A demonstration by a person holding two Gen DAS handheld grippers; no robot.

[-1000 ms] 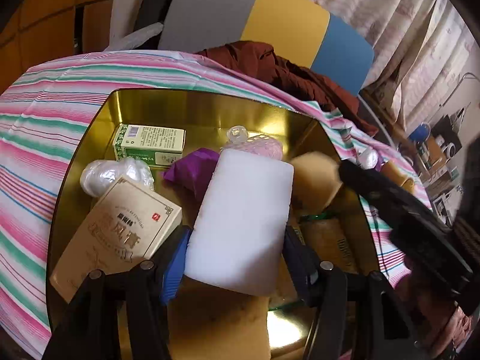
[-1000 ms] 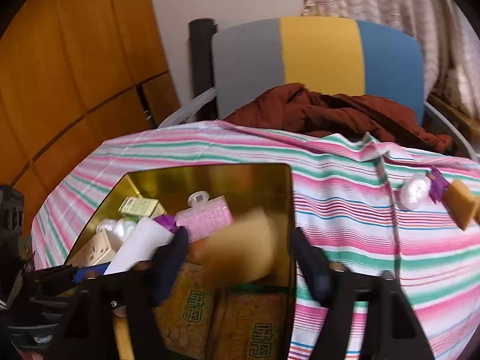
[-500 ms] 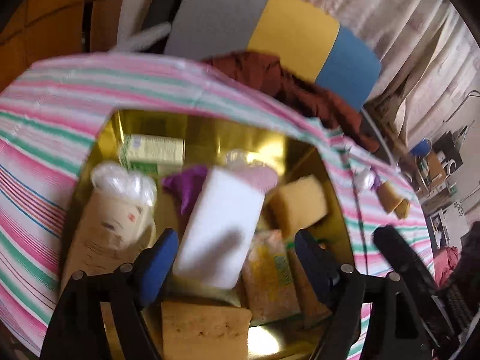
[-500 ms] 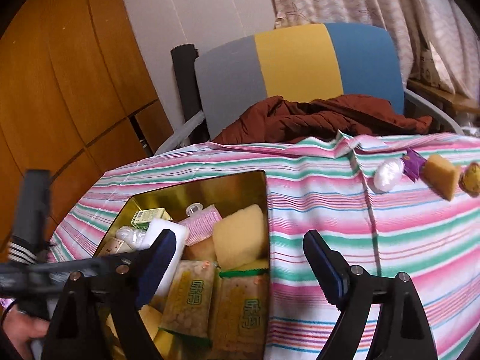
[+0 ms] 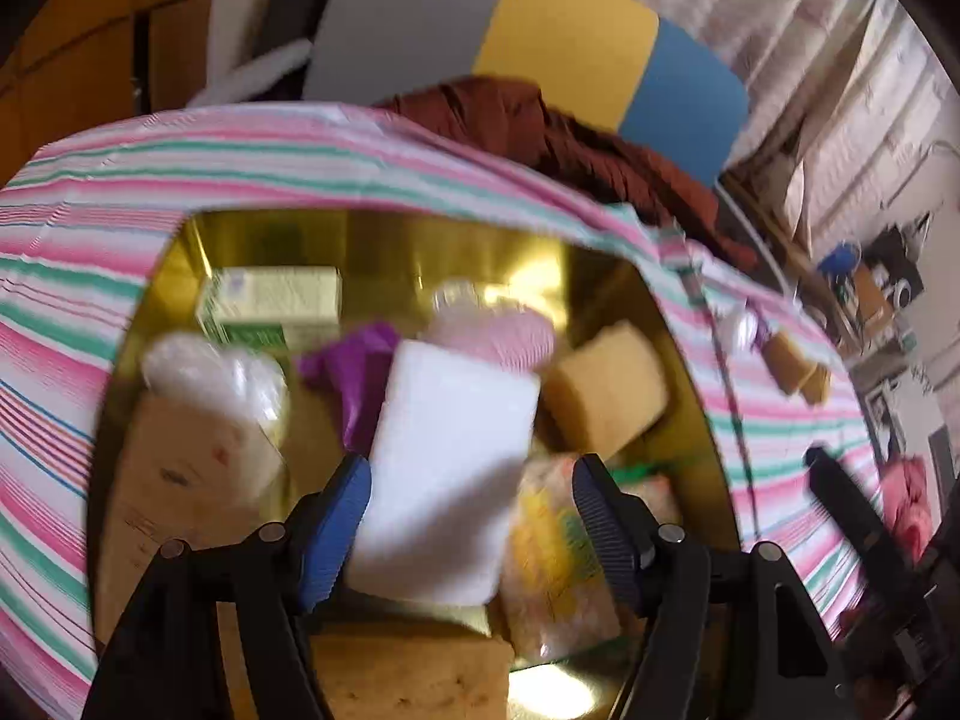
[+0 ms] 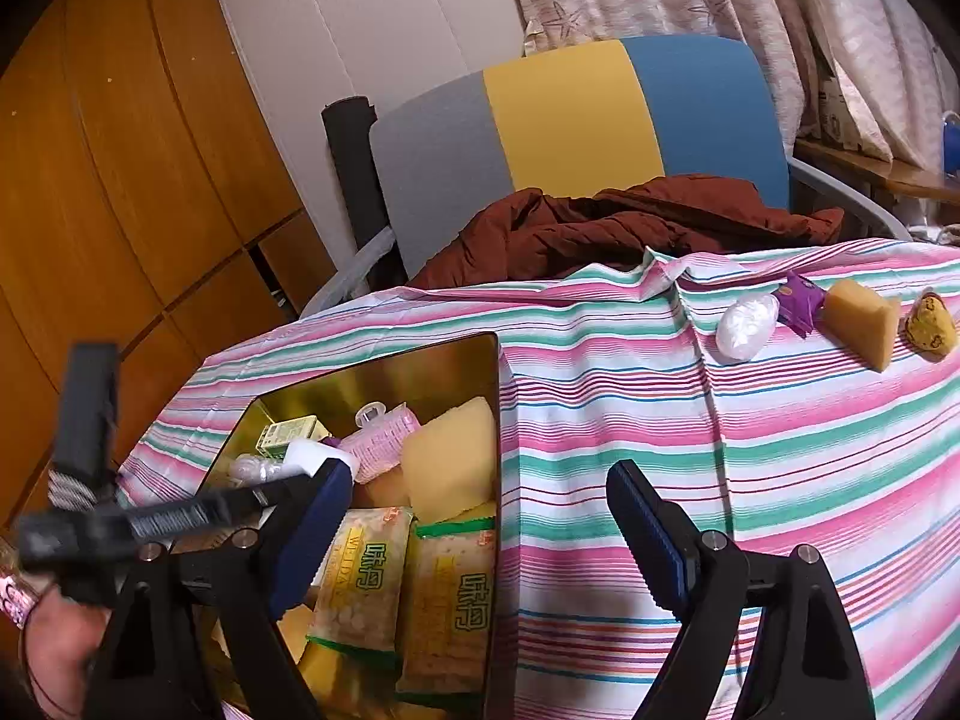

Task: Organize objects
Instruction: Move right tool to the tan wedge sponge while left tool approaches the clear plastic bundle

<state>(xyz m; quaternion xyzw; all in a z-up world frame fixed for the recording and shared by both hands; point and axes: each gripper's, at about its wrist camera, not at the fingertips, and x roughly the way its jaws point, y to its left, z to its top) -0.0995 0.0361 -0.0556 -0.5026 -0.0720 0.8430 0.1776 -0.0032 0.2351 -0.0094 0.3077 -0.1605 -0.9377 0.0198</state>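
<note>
Most items already lay in the gold tin (image 6: 420,360): snack packets (image 6: 360,582), sponges, white block (image 5: 450,468). The left gripper (image 5: 471,516) was closing, jaws not gripping the block between them; the right gripper (image 6: 480,534) gaped empty. Four pieces (far desk (image 6: 660,420) edge) remained, including a white bundle (image 6: 746,324).

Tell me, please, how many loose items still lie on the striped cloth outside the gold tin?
4, in a row at the cloth's far right: a white wrapped bundle, a purple packet, a yellow sponge wedge, and a small yellow rounded item. Others may be out of view.
</note>
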